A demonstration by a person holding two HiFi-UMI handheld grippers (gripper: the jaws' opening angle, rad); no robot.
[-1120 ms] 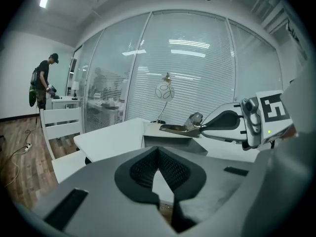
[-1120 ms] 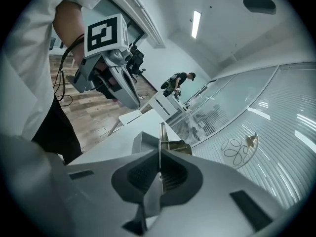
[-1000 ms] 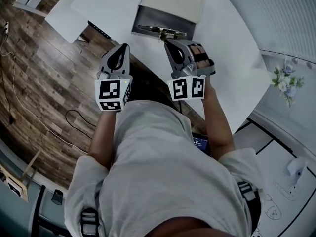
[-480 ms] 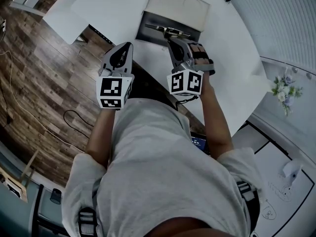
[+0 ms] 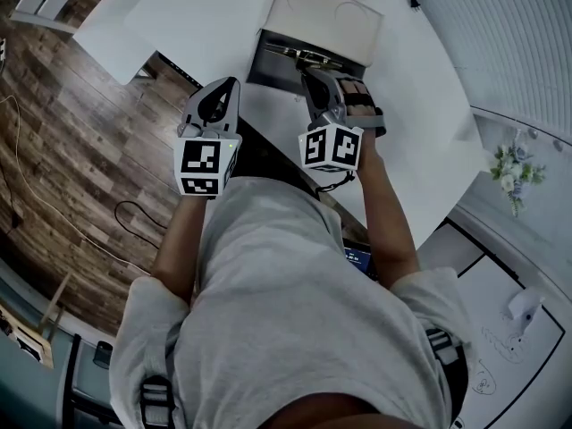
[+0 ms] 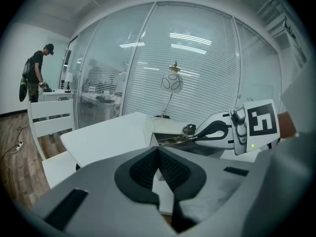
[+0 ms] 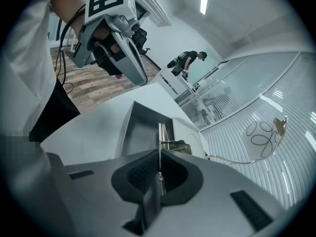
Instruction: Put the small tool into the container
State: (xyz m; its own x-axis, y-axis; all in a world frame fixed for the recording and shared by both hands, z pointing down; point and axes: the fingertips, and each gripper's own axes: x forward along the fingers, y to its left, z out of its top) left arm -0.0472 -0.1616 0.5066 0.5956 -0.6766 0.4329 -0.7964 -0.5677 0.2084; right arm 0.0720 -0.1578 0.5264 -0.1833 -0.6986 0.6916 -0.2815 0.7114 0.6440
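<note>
Grey jaws of the right gripper (image 7: 159,174) pinch the small tool (image 7: 160,137) tight, just over the open container (image 7: 129,127). Best to lower it gently inside, then let go. The left gripper (image 6: 158,164) hangs beside, squeezed together on nothing.

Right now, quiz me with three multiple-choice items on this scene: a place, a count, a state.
1. Where is the tool? A. over the open box B. on the floor C. on a chair
2. Marker cubes in the head view? A. one B. two C. four
3. The left tongs are A. wide open B. shut on the tool C. shut, empty
Key: 1 A, the right tongs hold it above the box. 2 B, one on each tongs. 3 C, jaws meet with nothing between.
</note>
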